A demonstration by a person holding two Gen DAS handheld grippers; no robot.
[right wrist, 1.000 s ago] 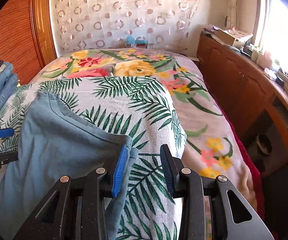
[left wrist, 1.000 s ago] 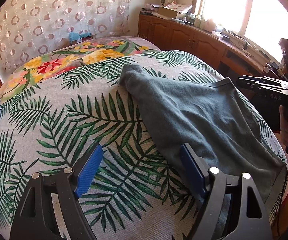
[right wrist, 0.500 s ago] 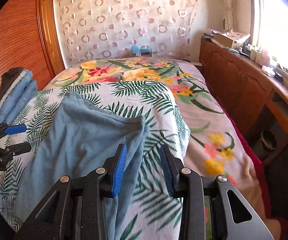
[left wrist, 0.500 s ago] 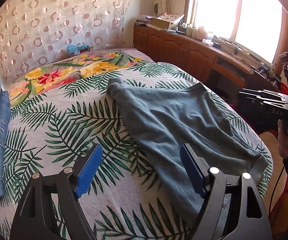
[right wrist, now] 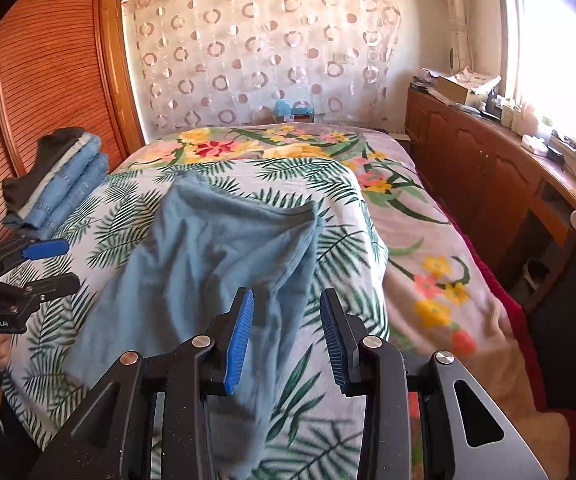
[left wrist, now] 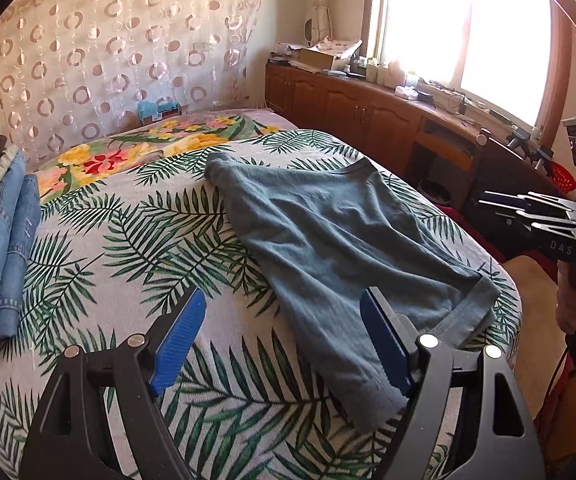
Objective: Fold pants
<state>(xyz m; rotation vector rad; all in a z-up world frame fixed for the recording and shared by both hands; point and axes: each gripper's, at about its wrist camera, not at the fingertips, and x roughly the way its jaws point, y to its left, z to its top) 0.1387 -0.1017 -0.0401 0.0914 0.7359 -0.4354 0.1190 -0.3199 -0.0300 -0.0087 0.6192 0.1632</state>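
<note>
Grey-blue pants (left wrist: 328, 248) lie spread and wrinkled on the palm-leaf bedspread (left wrist: 136, 240), one end hanging over the near edge. In the right wrist view the pants (right wrist: 208, 264) run from mid-bed toward the camera. My left gripper (left wrist: 284, 340) is open above the near bed edge, its right finger over the pants' hem, holding nothing. My right gripper (right wrist: 286, 336) is open and empty above the pants' near right part. The left gripper also shows at the left of the right wrist view (right wrist: 44, 264), and the right gripper at the right of the left wrist view (left wrist: 528, 212).
A stack of folded jeans (left wrist: 4, 240) lies at the bed's left side, also in the right wrist view (right wrist: 64, 176). A wooden cabinet (right wrist: 488, 168) with clutter runs along the right wall under the window. A slatted wooden wardrobe (right wrist: 48, 80) stands at the left.
Both grippers have pulled back and up from the bed. The right gripper has let go of the pants' edge, which now lie loose on the bedspread.
</note>
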